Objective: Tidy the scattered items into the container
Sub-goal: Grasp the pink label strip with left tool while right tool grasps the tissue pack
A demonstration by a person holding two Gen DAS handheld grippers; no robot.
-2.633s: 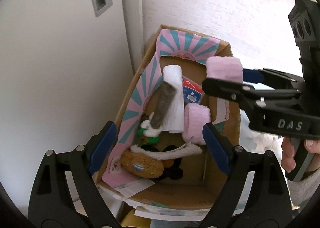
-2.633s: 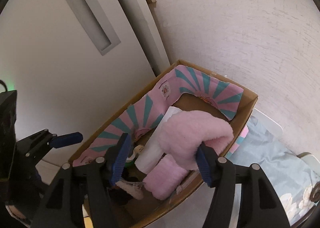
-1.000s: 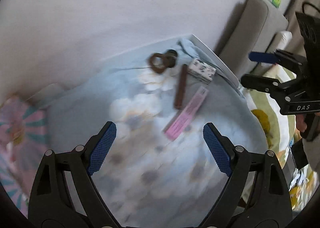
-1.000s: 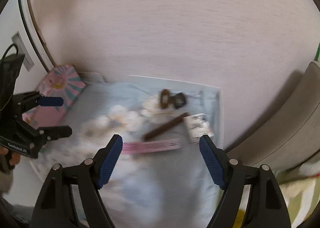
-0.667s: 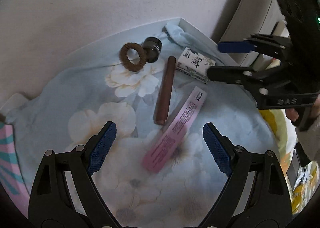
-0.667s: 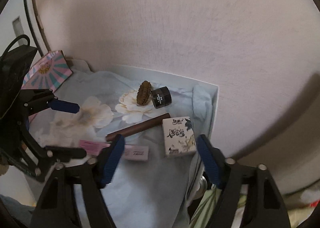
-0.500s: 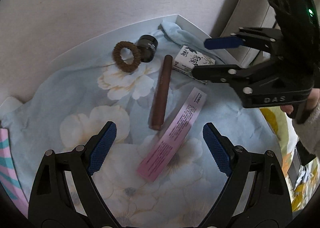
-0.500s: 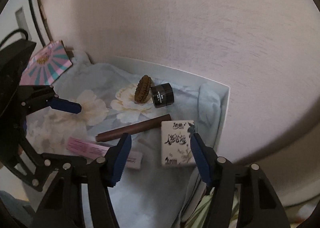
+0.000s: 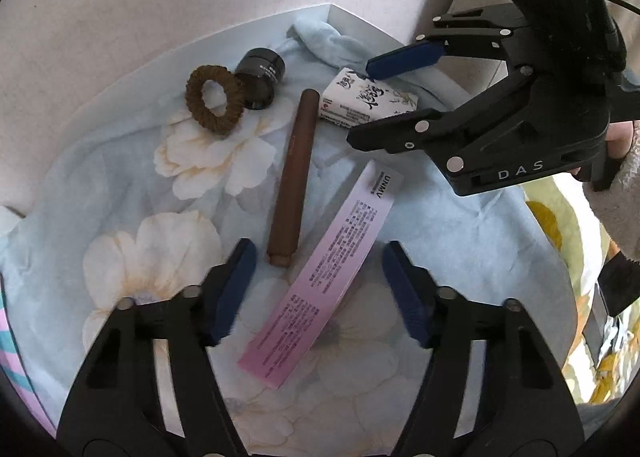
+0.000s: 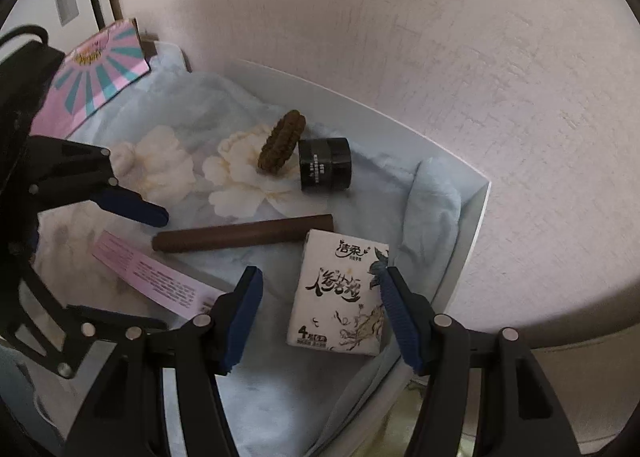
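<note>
I have both grippers, left gripper (image 9: 316, 289) and right gripper (image 10: 320, 313), jaws spread and empty; five items remain out, tissue pack (image 10: 340, 293) at twelve o'clock.

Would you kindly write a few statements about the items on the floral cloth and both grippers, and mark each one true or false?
1. The right gripper has its fingers open on either side of the white tissue pack. True.
2. The left gripper is shut on the brown stick. False: its fingers are open and hold nothing; the stick lies on the cloth.
3. The brown hair tie touches the black jar. True.
4. The pink box stands upright. False: it lies flat on the cloth, beside the stick.
5. The black jar sits on top of the tissue pack. False: the two are apart, both on the cloth.
</note>
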